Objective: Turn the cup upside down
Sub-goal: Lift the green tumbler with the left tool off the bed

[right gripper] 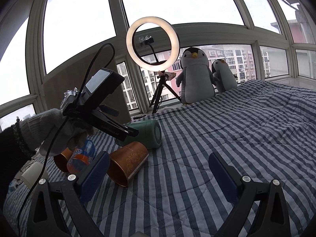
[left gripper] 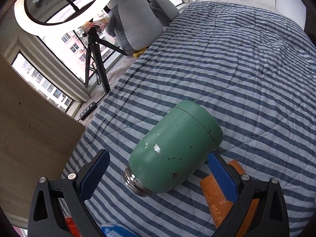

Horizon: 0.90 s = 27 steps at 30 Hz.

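Note:
A green cup (left gripper: 173, 150) with chipped paint and a silver threaded mouth lies on its side on the striped bed cover, mouth toward me. My left gripper (left gripper: 158, 169) is open, its blue pads on either side of the cup, not closed on it. In the right wrist view the green cup (right gripper: 150, 134) lies at the left, with the left gripper (right gripper: 126, 133) over it, held by a gloved hand. My right gripper (right gripper: 158, 171) is open and empty above the cover.
An orange patterned paper cup (right gripper: 128, 162) lies on its side next to the green cup; it also shows in the left wrist view (left gripper: 215, 195). A blue-orange snack can (right gripper: 83, 158) and another copper cup (right gripper: 61, 162) lie at left. A ring light on a tripod (right gripper: 153, 43) and plush penguins (right gripper: 195, 75) stand by the window.

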Tool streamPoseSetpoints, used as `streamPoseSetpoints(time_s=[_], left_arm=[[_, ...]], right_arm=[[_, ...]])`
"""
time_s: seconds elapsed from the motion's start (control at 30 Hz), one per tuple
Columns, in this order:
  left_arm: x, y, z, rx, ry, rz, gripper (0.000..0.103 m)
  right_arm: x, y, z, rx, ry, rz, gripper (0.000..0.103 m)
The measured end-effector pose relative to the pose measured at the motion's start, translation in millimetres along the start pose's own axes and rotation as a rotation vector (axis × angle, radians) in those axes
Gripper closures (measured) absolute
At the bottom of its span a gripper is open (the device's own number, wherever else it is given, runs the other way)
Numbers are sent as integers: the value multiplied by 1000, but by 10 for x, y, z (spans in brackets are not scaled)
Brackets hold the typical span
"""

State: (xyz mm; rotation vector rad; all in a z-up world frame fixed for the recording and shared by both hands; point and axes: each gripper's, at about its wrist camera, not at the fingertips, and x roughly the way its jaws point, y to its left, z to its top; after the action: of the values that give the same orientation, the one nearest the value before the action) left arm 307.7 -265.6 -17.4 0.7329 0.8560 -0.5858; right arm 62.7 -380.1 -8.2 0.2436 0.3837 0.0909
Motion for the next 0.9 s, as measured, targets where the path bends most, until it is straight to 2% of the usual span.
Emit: streamPoseSetpoints(time_s=[0.17,0.37,0.63,0.7,0.8,0.9], left_arm=[[144,-54,91,-1,22,-40,2],[324,-172,212,19,50,-41,2],[467,-69,298,-12,84,-58,2],[522,-33,303,-30,91,-50,1],[600,-80,266,13,114,4,3],[603,6,270,-42,100,-13,5]], right_arm=[[4,2,-1,0,1,6,4],[1,-33,6,17,0,20,4],[2,-46,9,26,0,32,4],[4,-49,6,28,3,37,4],[1,-58,3,34,3,42,4],[0,-66,6,38,3,45,4]])
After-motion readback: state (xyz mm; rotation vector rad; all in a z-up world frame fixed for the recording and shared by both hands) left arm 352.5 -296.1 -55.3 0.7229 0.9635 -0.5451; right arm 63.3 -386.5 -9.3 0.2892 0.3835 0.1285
